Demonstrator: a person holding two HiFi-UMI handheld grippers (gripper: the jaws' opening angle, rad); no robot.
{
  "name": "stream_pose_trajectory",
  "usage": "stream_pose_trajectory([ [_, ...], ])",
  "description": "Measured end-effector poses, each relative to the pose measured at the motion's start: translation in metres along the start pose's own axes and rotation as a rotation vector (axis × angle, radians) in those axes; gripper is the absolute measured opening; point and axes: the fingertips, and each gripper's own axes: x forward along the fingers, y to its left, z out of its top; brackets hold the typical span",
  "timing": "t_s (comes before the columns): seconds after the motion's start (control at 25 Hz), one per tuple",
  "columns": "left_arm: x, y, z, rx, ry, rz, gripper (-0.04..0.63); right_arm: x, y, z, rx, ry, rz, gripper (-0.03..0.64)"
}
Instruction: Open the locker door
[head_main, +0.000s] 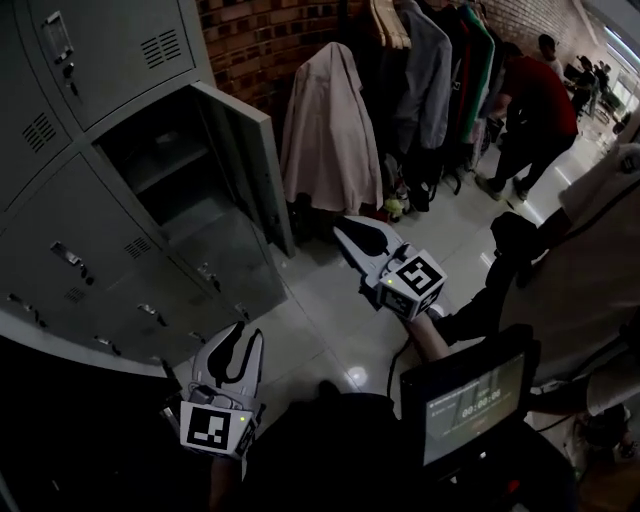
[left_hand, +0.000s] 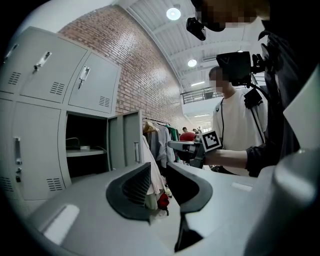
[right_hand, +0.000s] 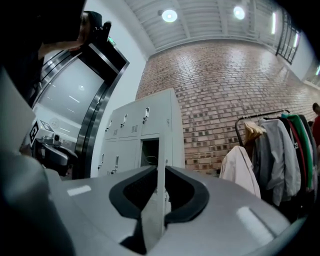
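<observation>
The grey locker door (head_main: 245, 165) stands swung out from its dark, open compartment (head_main: 160, 165) in the locker bank at the left. My right gripper (head_main: 345, 238) hovers just right of the door's free edge, apart from it. Its jaws are a narrow gap apart with nothing held. In the right gripper view the door (right_hand: 161, 155) shows edge-on, in line with the right gripper (right_hand: 160, 185). My left gripper (head_main: 238, 345) is low and near me, open and empty. In the left gripper view the door (left_hand: 131, 145) lies beyond the left gripper (left_hand: 159, 187).
Closed lockers (head_main: 90, 260) surround the open one. A clothes rail with a beige coat (head_main: 325, 120) and jackets (head_main: 430, 70) stands against the brick wall (head_main: 260, 40). People (head_main: 535, 110) stand at the back right. A monitor (head_main: 470, 400) sits near me at the lower right.
</observation>
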Motion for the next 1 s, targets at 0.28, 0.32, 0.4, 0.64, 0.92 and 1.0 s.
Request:
stream_pose_trajectory([
  [0.28, -0.012, 0.018, 0.001, -0.05, -0.007, 0.047, 0.1, 0.026, -0.01, -0.004, -0.008, 0.012, -0.019, 0.041],
  [0.32, -0.015, 0.022, 0.001, -0.055, -0.009, 0.057, 0.1, 0.029, -0.006, -0.004, -0.01, 0.009, -0.014, 0.041],
  [0.4, -0.019, 0.028, 0.001, -0.058, -0.009, 0.075, 0.1, 0.037, 0.002, -0.003, -0.015, 0.0, 0.006, 0.041],
  [0.64, -0.018, 0.031, -0.004, -0.056, 0.0, 0.085, 0.1, 0.044, 0.0, 0.013, 0.012, -0.061, 0.023, 0.04],
  [0.92, -0.014, 0.032, -0.003, -0.045, 0.002, 0.075, 0.1, 0.046, -0.017, 0.033, 0.107, -0.129, 0.036, 0.006],
  [1.0, -0.012, 0.032, -0.002, -0.042, 0.003, 0.073, 0.1, 0.046, -0.021, 0.038, 0.131, -0.141, 0.045, 0.0],
])
